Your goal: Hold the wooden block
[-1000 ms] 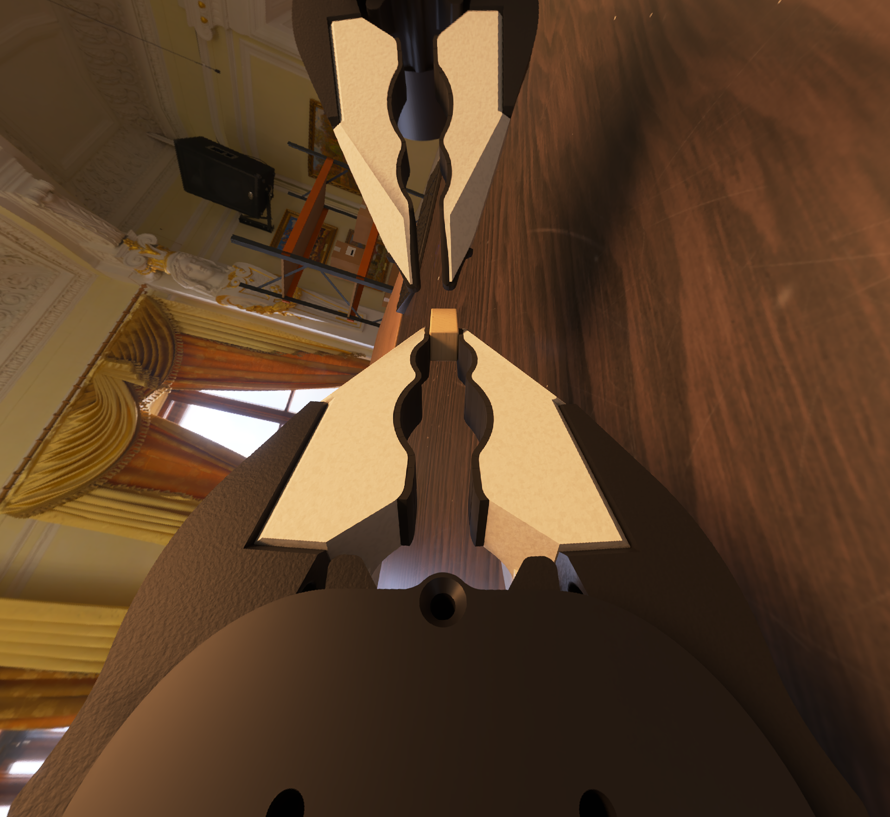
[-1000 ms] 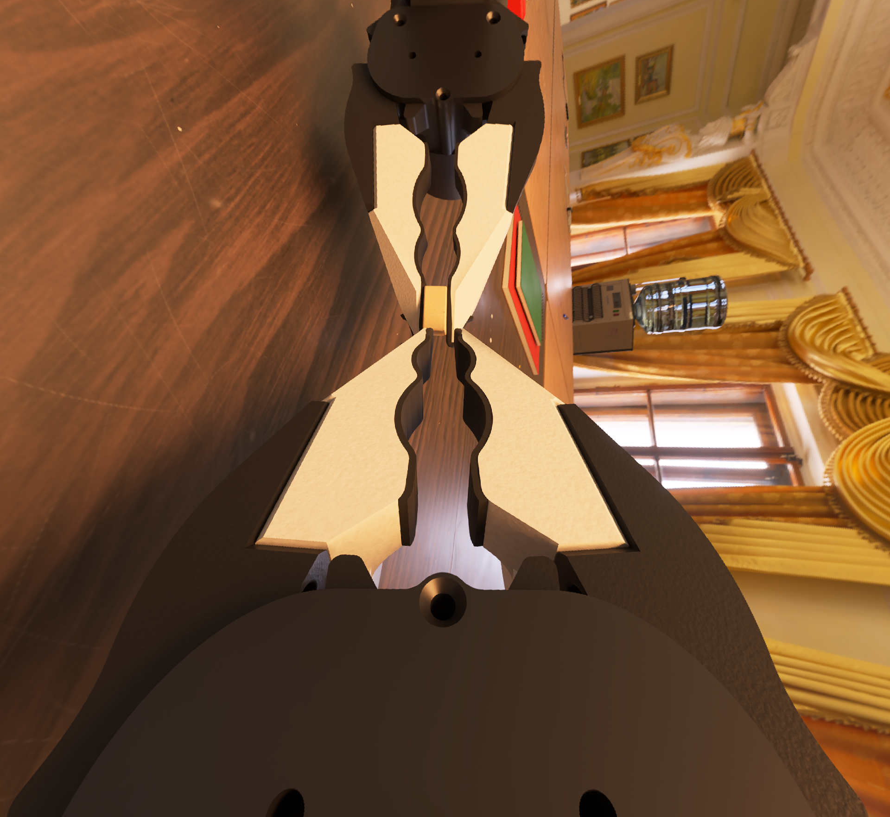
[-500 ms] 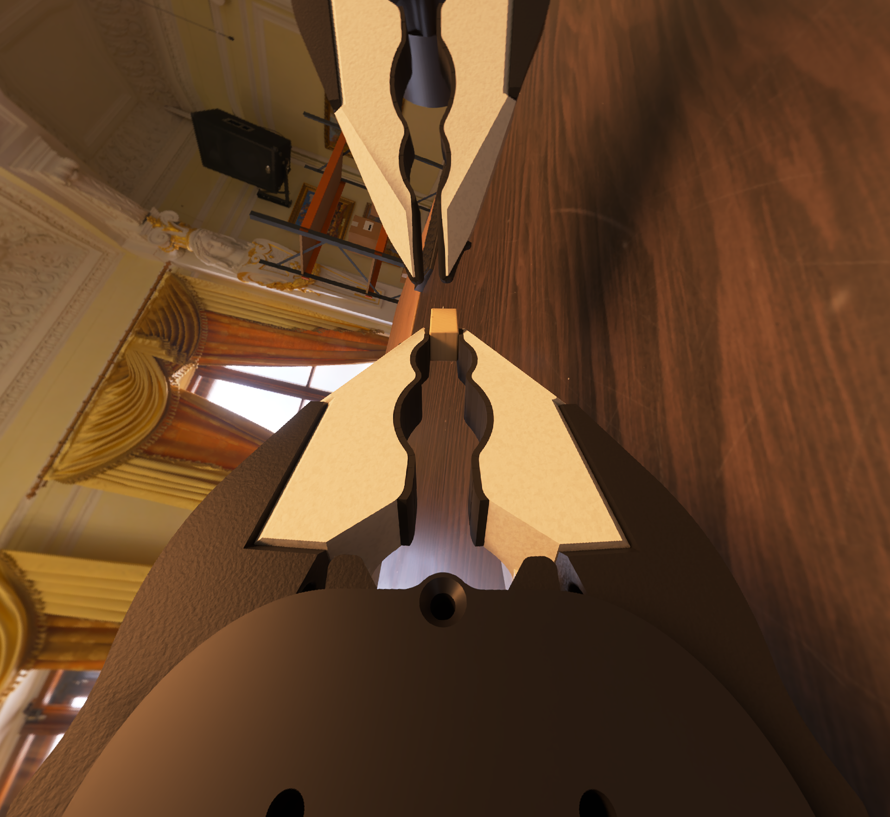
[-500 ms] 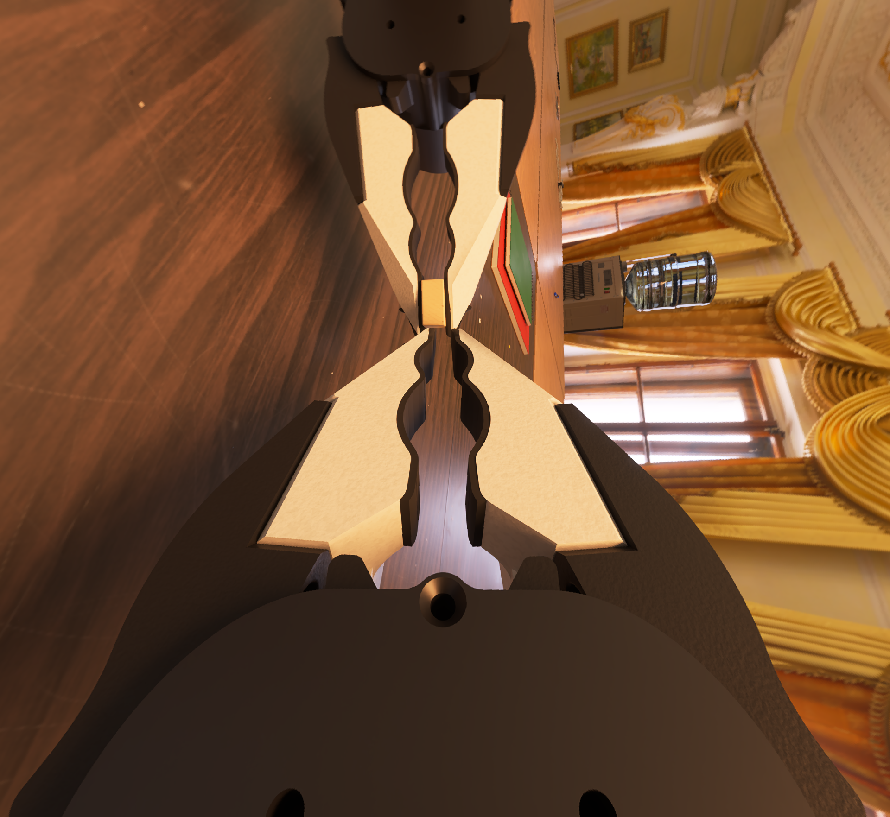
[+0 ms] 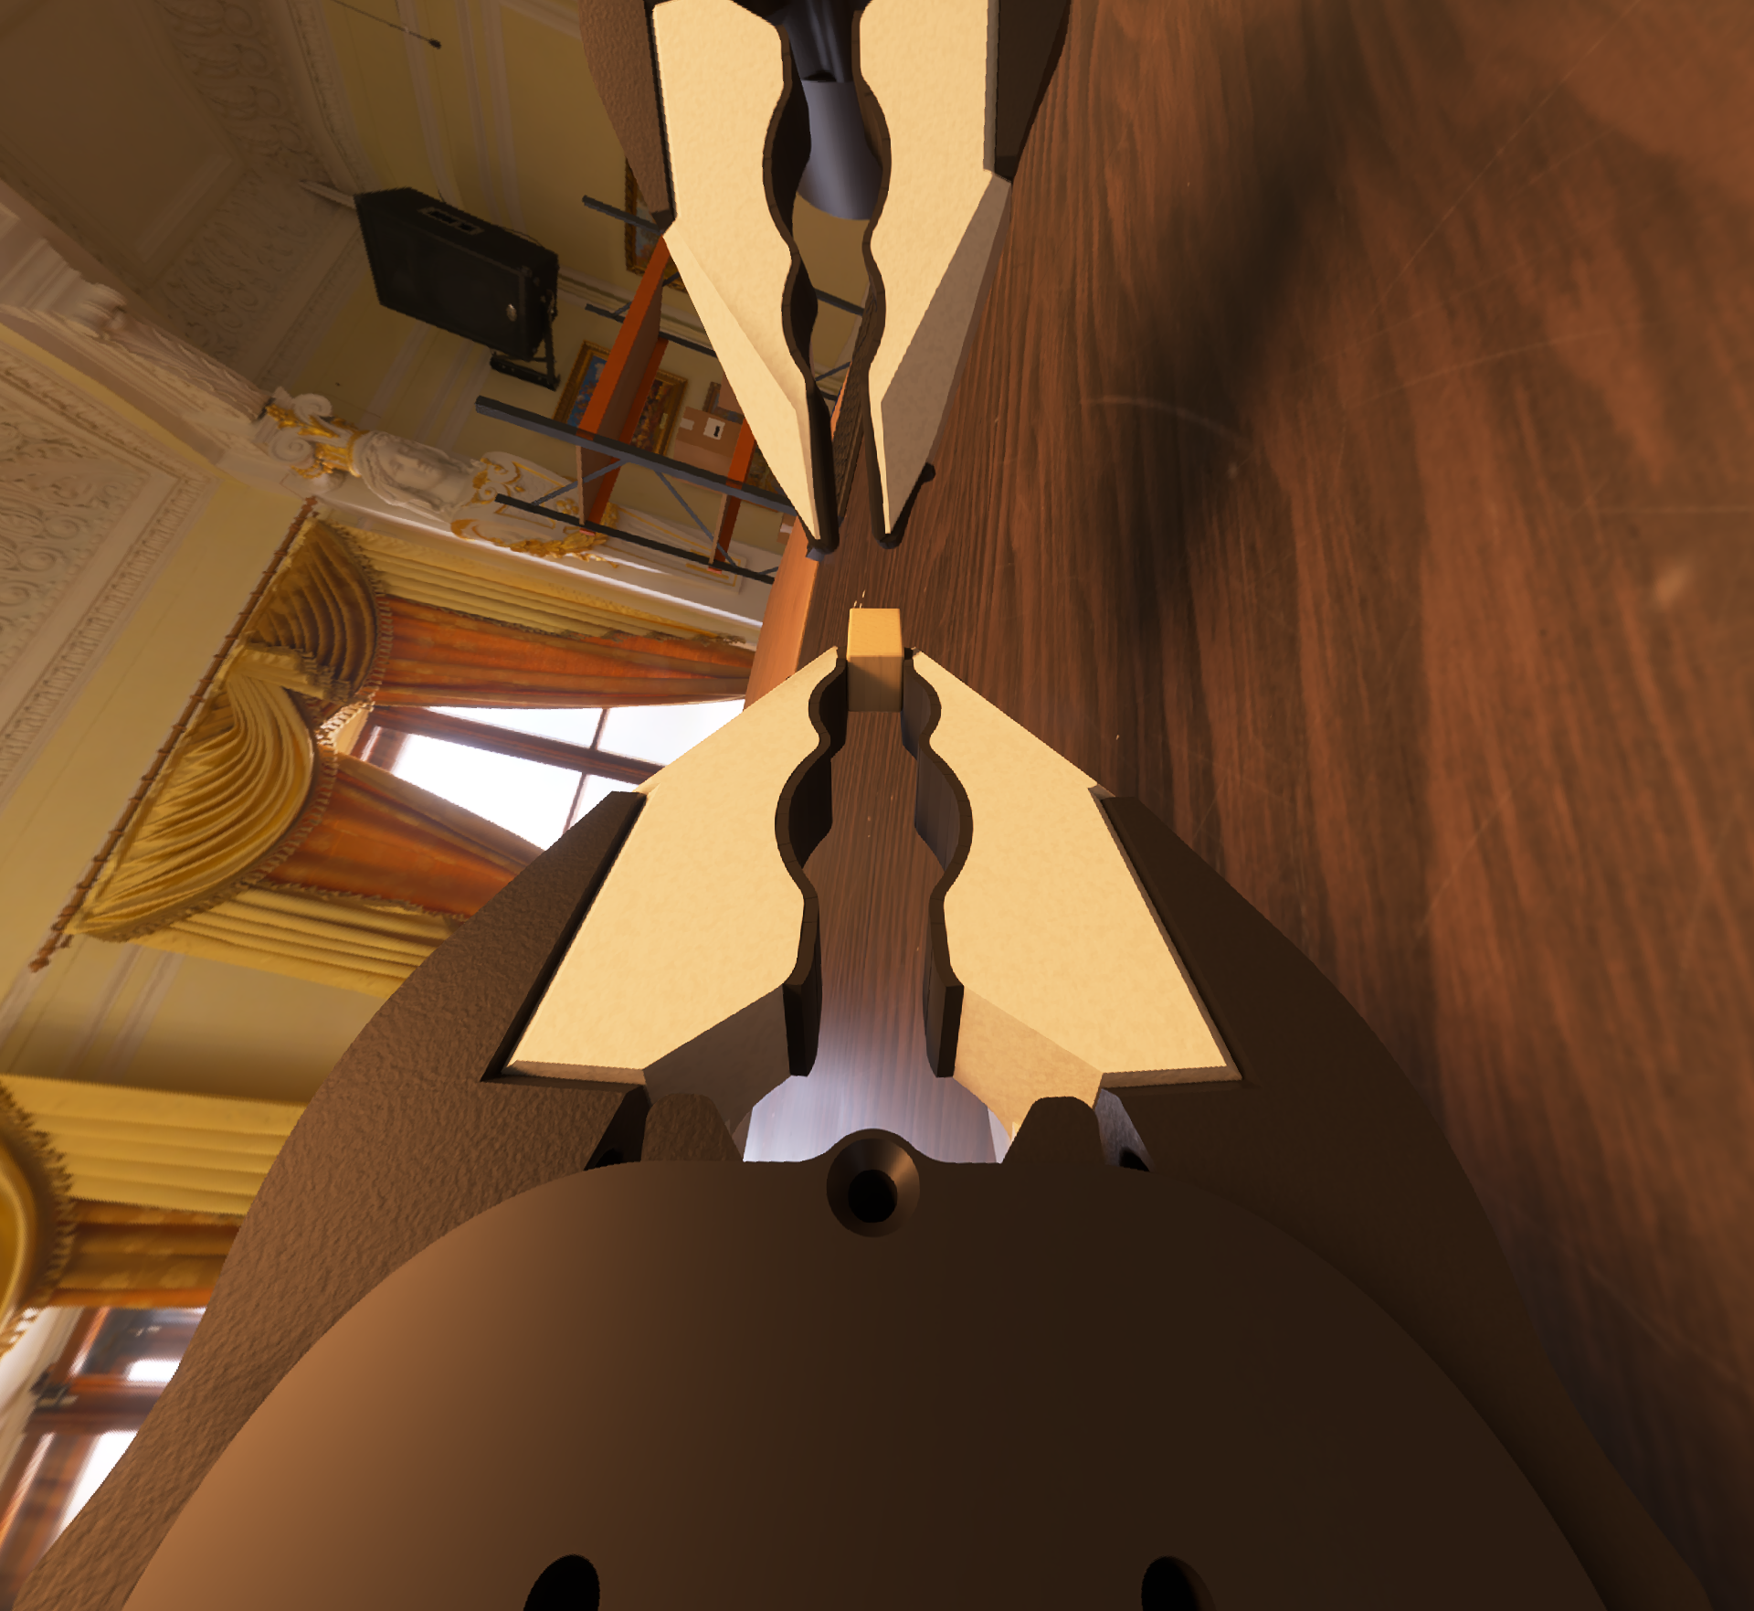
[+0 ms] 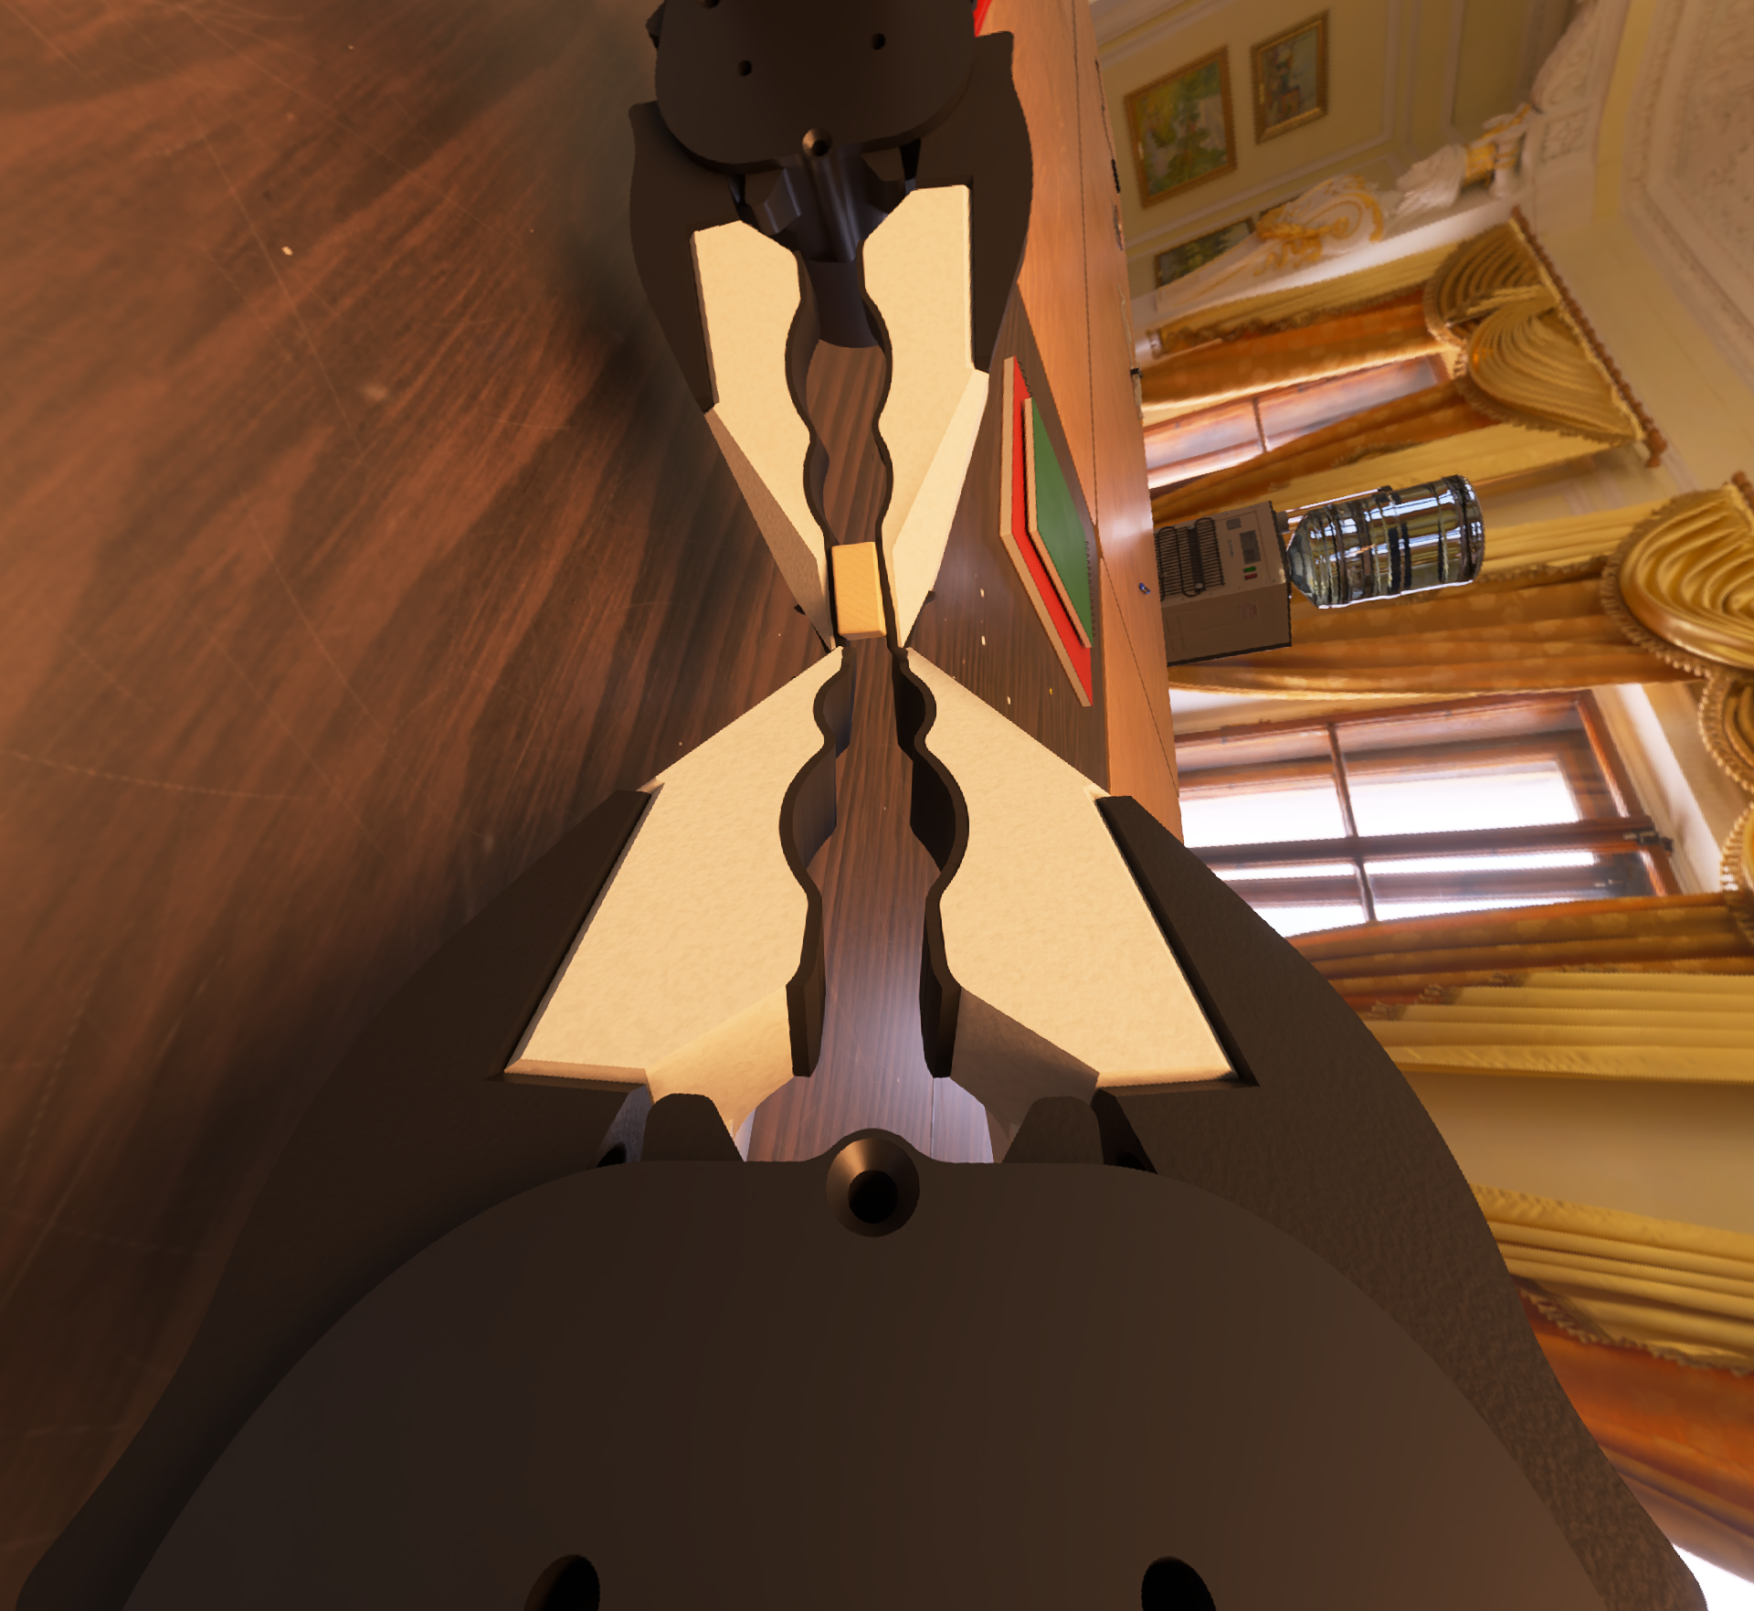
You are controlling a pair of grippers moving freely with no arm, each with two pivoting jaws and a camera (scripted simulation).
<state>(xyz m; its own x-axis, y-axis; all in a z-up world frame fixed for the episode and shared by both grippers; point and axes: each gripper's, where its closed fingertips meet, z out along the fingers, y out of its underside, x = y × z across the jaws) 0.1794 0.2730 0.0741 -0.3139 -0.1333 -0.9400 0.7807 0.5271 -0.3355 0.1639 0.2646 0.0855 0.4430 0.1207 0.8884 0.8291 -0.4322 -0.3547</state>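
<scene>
The small pale rectangular wooden block point(image 5: 873, 659) is pinched at the tips of the left tongs point(image 5: 873, 673), clear above the dark wood-grain counter point(image 5: 1376, 711), seemingly for a secure hold, while the right tongs point(image 6: 868, 663) sit narrowly parted and empty just opposite.

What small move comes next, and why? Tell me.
Probably ease the right hand-held gripper straight forward. The left hand-held gripper is shut on the wooden block, while the right one's slightly open tips face its free end across a small gap.
</scene>
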